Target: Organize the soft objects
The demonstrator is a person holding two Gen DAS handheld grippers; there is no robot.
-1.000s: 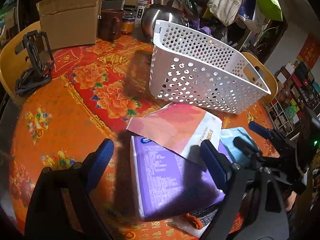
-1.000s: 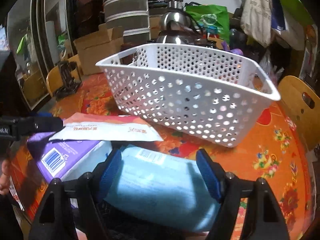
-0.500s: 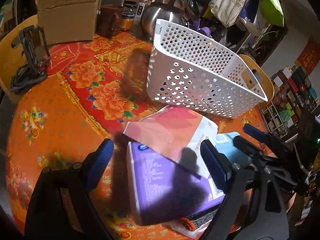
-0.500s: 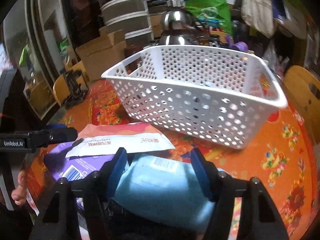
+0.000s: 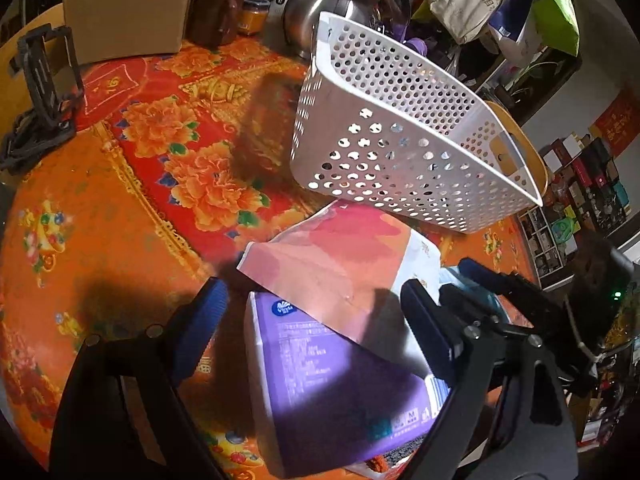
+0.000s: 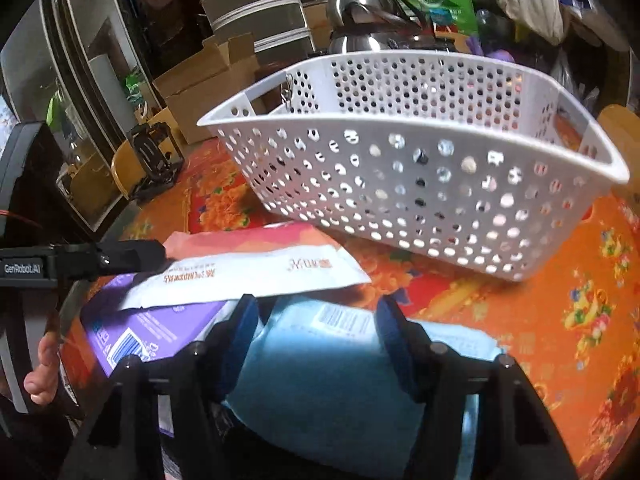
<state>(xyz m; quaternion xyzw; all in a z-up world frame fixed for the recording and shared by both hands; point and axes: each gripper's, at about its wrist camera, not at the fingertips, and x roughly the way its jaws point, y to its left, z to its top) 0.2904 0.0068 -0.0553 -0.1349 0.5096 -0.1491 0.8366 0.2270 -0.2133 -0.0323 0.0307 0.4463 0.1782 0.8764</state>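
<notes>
A light blue soft pack [image 6: 320, 360] sits between my right gripper's [image 6: 318, 340] fingers, which press its sides. A purple pack [image 5: 328, 376] lies on the table under a pink and white pack [image 5: 340, 264]. My left gripper [image 5: 312, 320] is open, its fingers either side of the purple pack, above it. The white perforated basket [image 5: 400, 136] stands behind the packs; it also shows in the right wrist view [image 6: 420, 184]. The right gripper shows at the right of the left wrist view [image 5: 480, 284].
The round table has an orange and red flowered cloth [image 5: 120, 208]. A cardboard box [image 5: 120, 12], a brown mug [image 5: 216, 12], metal kettles [image 5: 320, 12] and a black phone stand [image 5: 44, 80] stand at the back. A wooden chair [image 6: 616, 128] is beyond the basket.
My right gripper's fingers have narrowed onto the blue pack and lifted it a little. My left gripper has risen slightly above the purple pack and stays open.
</notes>
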